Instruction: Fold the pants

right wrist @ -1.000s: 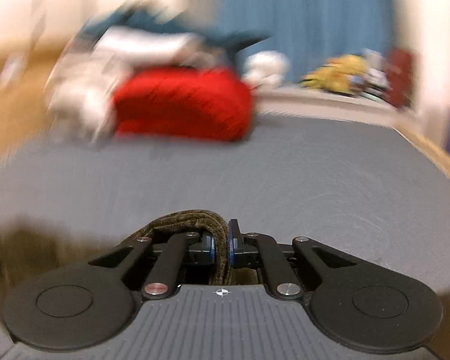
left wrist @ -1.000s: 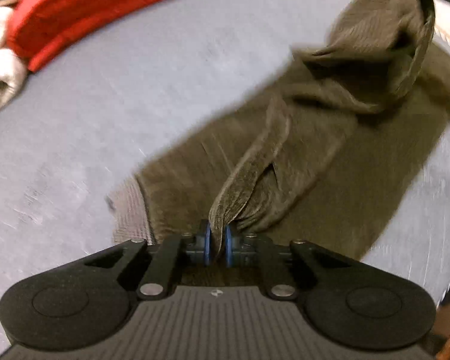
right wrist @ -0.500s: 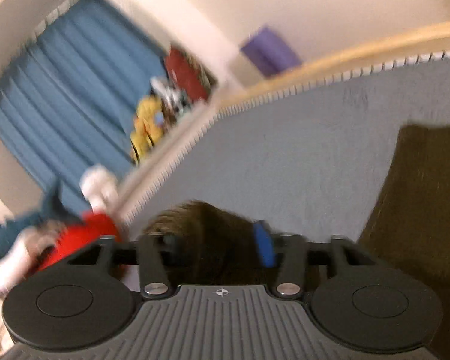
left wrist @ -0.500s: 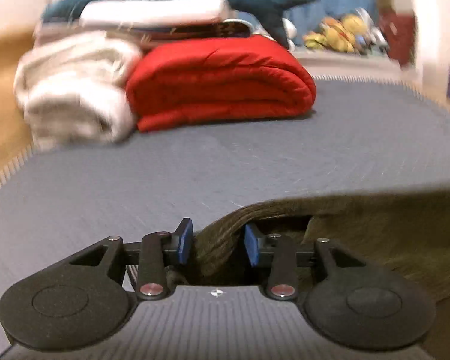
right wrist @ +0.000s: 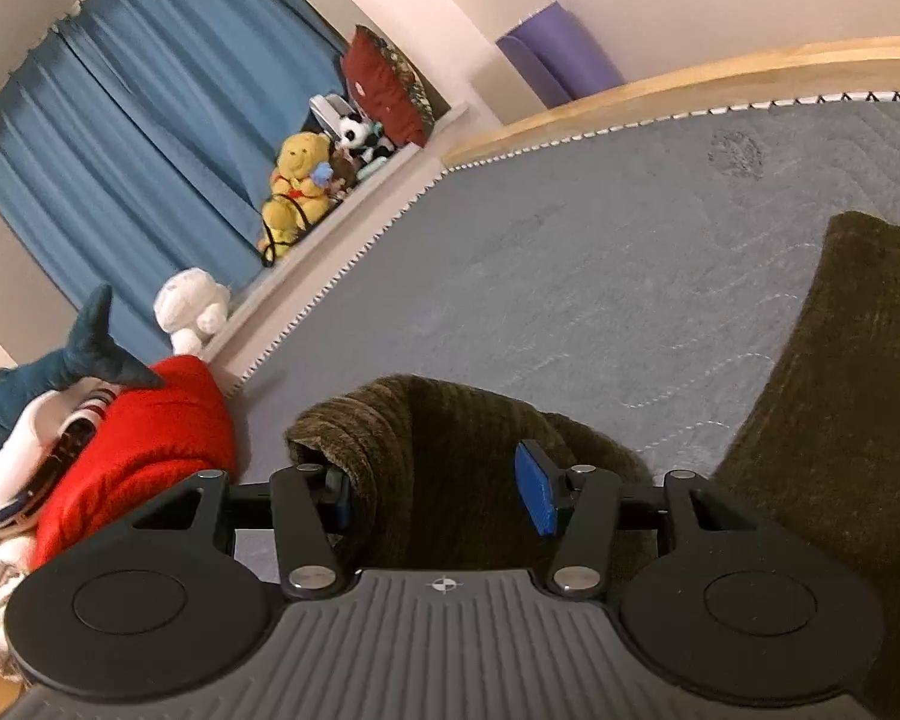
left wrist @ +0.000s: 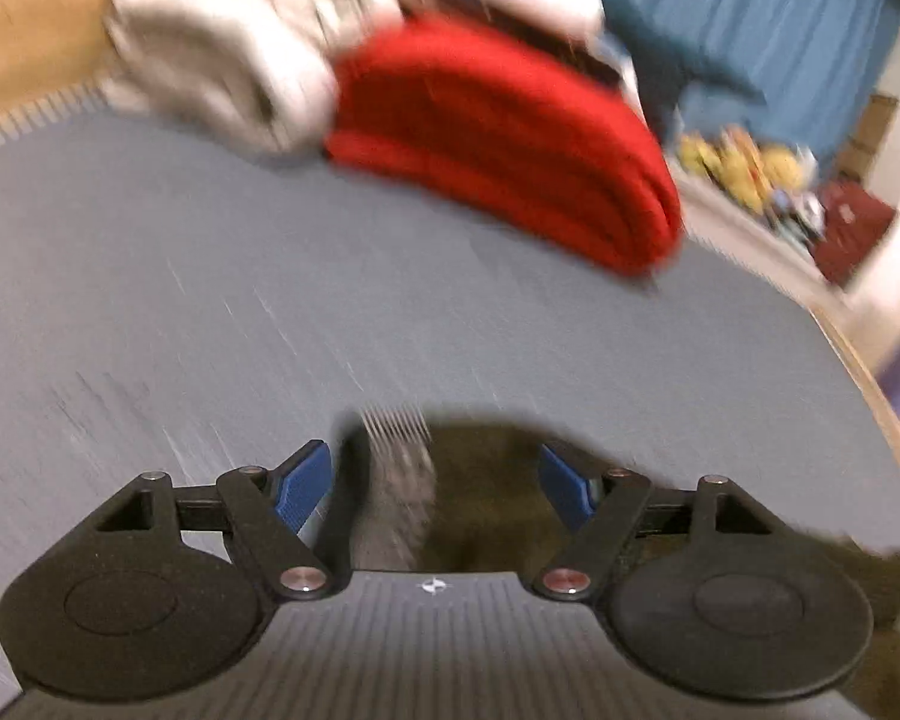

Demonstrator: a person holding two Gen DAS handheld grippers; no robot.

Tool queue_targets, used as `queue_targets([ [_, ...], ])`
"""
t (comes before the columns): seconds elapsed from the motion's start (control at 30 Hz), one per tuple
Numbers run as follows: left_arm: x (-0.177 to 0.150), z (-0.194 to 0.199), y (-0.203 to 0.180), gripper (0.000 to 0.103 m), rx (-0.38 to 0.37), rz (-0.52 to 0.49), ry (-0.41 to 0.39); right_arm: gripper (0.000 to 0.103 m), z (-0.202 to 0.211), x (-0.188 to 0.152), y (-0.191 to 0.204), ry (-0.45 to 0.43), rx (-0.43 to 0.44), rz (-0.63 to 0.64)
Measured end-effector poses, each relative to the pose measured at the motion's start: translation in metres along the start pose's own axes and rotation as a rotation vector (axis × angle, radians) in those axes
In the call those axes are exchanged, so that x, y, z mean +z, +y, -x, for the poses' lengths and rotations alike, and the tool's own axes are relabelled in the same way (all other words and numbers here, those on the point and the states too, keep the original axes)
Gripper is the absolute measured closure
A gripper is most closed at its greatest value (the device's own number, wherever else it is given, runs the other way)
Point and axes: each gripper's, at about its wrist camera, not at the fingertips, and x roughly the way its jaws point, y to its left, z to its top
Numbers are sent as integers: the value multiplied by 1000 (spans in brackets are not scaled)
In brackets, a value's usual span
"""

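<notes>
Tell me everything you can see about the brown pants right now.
The brown pants look like dark olive-brown corduroy, ribbed and soft. They lie on the grey mattress, one part flat, another humped up between the open fingers of the right gripper. The left gripper, whose jaws have just been opening, stands over another bunched part without pinching it.

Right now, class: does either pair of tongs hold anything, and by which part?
Nothing is held. Both the left tongs and the right tongs have just been opening; the pants lie loose between the pads, not pinched.
</notes>
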Motion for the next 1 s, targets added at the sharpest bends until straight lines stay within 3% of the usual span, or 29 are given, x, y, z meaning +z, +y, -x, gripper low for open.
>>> queue_targets([
  [0.07,-10,-16,1,21,27,-29,78,49,2,1,4,-17,19,-1],
  [0.17,-26,-35,3,19,86,-109,118,49,8,2,8,-47,54,-7],
  [0.23,-34,-46,10,26,125,-145,146,49,13,5,7,-69,82,-26],
  [0.27,-37,-46,12,40,134,-153,147,49,14,7,8,-75,87,-31],
  [0.3,-37,-45,13,71,136,-164,143,49,16,8,7,-81,87,-37],
  [0.33,-37,-43,15,84,128,-169,140,49,17,10,6,-86,85,-47],
  [0.4,-32,-35,19,97,97,-133,126,49,18,12,2,-87,76,-78],
  [0.53,-19,-23,27,97,101,-76,83,49,13,14,-4,-44,18,-106],
  [0.57,-17,-20,27,93,111,-64,85,49,11,12,-4,-29,-11,-103],
  [0.63,-18,-16,25,85,195,-70,89,49,0,9,3,51,-67,-49],
  [0.7,-18,-15,22,48,269,-114,122,48,-15,2,12,169,-63,27],
  [0.8,-16,11,19,43,269,-75,69,44,-24,-6,15,265,29,23],
  [0.87,-11,28,14,43,244,-66,36,37,-14,-2,16,202,88,22],
  [1.0,-10,75,-15,42,161,-101,-50,30,19,19,10,-14,196,15],
])
